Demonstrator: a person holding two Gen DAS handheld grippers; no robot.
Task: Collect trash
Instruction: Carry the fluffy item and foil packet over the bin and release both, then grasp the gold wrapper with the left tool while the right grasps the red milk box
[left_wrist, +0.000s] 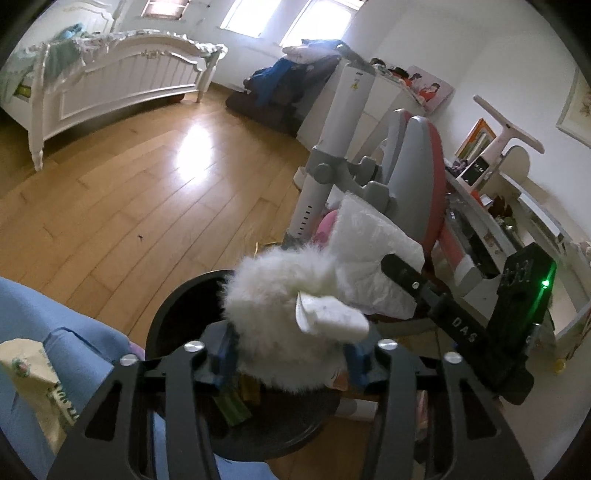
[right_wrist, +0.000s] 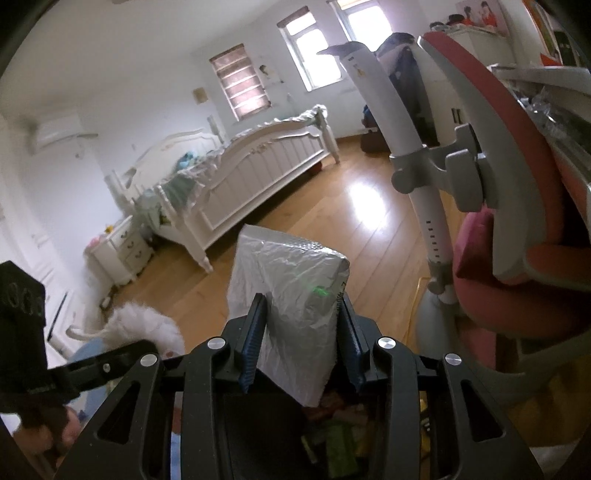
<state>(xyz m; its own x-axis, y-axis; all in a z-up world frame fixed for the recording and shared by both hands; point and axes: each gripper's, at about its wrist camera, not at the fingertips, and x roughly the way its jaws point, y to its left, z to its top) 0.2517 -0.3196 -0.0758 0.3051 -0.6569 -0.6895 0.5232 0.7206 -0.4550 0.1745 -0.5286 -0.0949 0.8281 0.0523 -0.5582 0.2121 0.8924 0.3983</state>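
A white fluffy ball (left_wrist: 273, 314) with a fabric tag sits between the fingers of my left gripper (left_wrist: 290, 356), just over the mouth of a round black bin (left_wrist: 166, 306). Its fluff looks unsqueezed and the right pad stands just clear of it, so the jaws are open. My right gripper (right_wrist: 301, 336) is shut on a crinkled silver-white plastic mailer bag (right_wrist: 291, 273), held upright above the bin's contents (right_wrist: 336, 443) of green and mixed wrappers. In the left wrist view the mailer bag (left_wrist: 369, 243) and right gripper (left_wrist: 395, 267) hang just right of the fluffy ball.
A grey and pink child's chair (left_wrist: 417, 166) and a white pole (left_wrist: 343, 122) stand close behind the bin. A cluttered desk (left_wrist: 517, 229) is at the right. A white bed (left_wrist: 122, 85) stands across the wooden floor (left_wrist: 147, 192). Blue fabric (left_wrist: 55, 325) and a paper bag (left_wrist: 33, 373) lie lower left.
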